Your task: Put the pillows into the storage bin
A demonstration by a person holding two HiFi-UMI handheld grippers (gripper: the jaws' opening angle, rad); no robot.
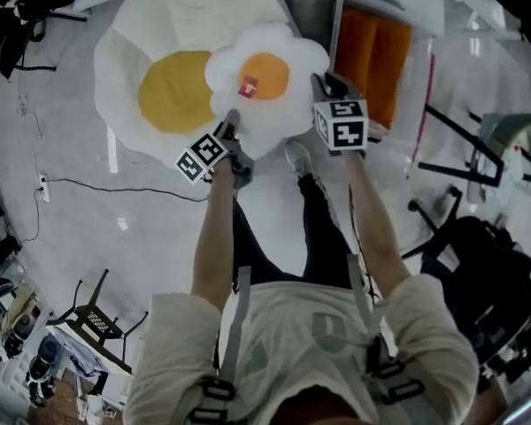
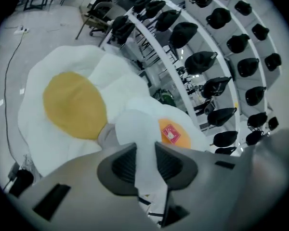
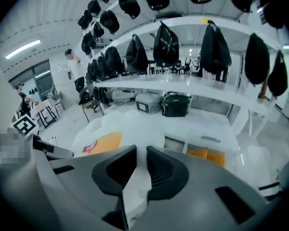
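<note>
- We hold both forearms (image 1: pixel 214 237) extended ahead.
- left gripper (image 1: pixel 231 120): clamped on small pillow (image 1: pixel 274 118), white rim.
- right gripper (image 1: pixel 322 83): same, opposite rim.

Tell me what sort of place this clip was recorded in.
Probably an indoor workshop or storage hall rather than a home: long white racks hung with black backpacks, a chair standing loose, and a pale hard floor.
</note>
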